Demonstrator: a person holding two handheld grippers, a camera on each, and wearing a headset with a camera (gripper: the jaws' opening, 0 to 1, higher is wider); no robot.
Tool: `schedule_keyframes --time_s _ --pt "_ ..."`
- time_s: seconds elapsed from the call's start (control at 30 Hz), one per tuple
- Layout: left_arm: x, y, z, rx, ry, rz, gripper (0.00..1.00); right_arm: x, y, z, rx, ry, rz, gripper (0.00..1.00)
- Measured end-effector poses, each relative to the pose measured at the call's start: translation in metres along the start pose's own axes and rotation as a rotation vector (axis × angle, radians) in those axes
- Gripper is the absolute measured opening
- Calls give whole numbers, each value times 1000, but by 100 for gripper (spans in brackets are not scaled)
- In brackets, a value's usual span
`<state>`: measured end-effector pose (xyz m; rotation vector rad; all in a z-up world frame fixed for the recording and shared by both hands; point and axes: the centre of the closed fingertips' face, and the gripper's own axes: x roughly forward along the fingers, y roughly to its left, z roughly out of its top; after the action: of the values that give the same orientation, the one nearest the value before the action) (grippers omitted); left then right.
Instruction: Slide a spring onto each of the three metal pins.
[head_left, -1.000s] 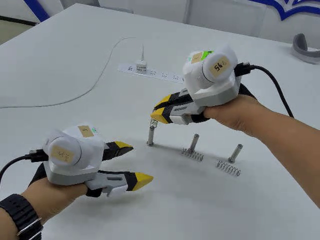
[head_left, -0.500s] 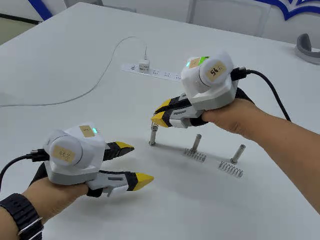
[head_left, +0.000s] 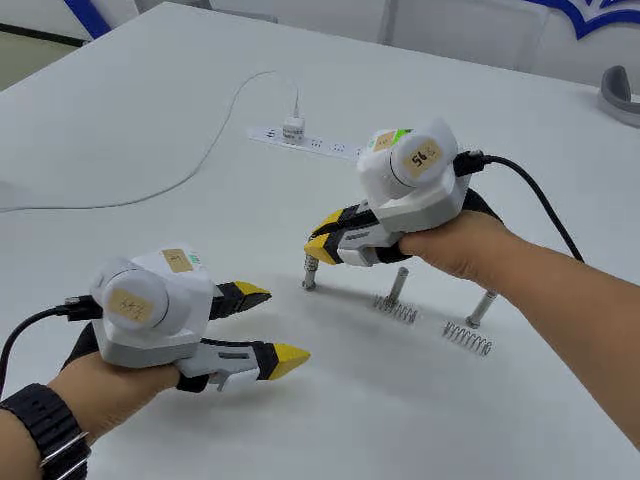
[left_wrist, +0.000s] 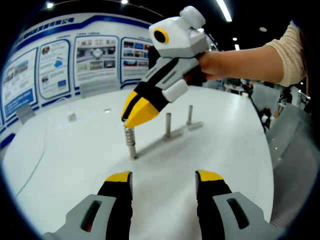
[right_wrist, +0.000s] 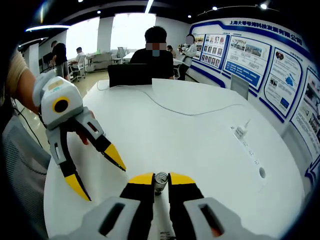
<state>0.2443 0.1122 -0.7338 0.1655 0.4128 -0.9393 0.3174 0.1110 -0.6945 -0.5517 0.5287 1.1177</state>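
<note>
The white table is carrying it all; the right gripper is clamping a spring over the top of the end pin; the left gripper is hovering near, jaws apart and empty; a second pin and a third pin are standing bare, a loose spring lying at the foot of one and another spring by the other.

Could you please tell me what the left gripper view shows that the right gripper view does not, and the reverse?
Left gripper view: the pins from the side, with the spring on the upper part of the near pin under the right gripper. The middle pin and far pin are bare, and the left gripper is open below.
Right gripper view: that spring end-on between its own jaws, a power strip and a seated person.
Both: the spring, the opposite gripper and the white table.
</note>
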Motion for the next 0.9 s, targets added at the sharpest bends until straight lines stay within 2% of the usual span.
schedule_keyframes --time_s 0.9 --pt "0 1 -2 -2 4 6 51 20 -4 -23 54 27 -26 12"
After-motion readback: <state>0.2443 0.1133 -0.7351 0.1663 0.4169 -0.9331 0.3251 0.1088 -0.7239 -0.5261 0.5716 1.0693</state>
